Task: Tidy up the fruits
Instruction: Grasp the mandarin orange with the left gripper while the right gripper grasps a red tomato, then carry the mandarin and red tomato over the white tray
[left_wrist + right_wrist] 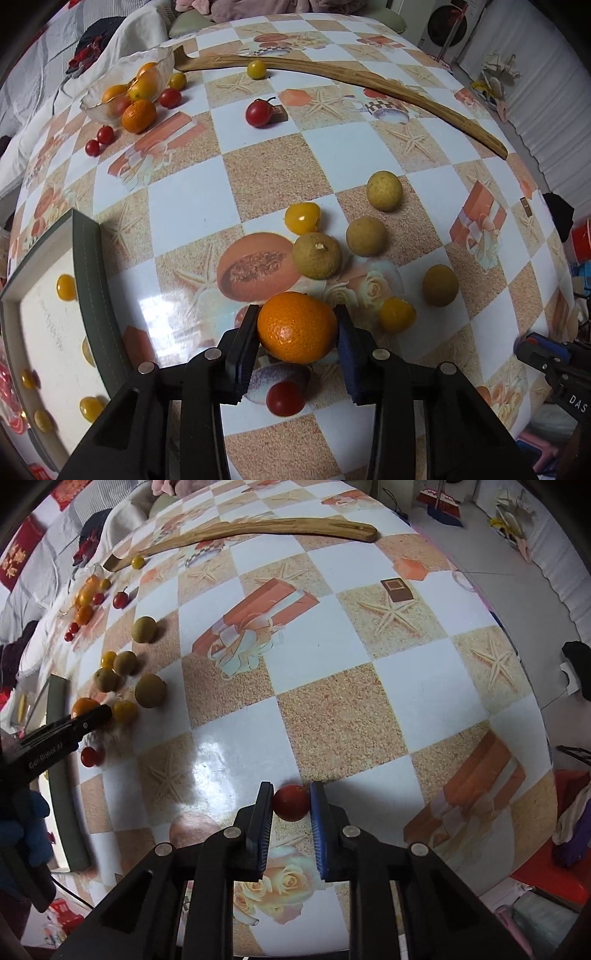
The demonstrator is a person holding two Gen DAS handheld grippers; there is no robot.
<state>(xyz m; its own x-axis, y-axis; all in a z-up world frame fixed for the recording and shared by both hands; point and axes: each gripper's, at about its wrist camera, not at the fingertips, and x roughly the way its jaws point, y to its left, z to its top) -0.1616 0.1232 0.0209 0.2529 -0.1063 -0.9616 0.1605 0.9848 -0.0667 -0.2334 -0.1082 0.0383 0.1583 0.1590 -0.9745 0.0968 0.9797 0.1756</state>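
Note:
My left gripper (297, 328) is shut on a mandarin orange (297, 326) just above the table; it also shows in the right wrist view (84, 706). My right gripper (291, 799) is shut on a red cherry tomato (291, 802) at the near table edge. Several brown longans (317, 256) and yellow cherry tomatoes (302, 218) lie beyond the orange. A red tomato (285, 398) lies under the left fingers. A white tray with a green rim (92, 280) at left holds several yellow tomatoes (66, 287). A glass bowl (110, 92) at far left holds oranges.
A long curved wooden stick (332, 75) lies across the far side of the table. Red tomatoes (259, 112) and an orange (139, 115) lie near the bowl. Bedding and clothes lie beyond the far edge. The right gripper's body shows at the right edge (554, 365).

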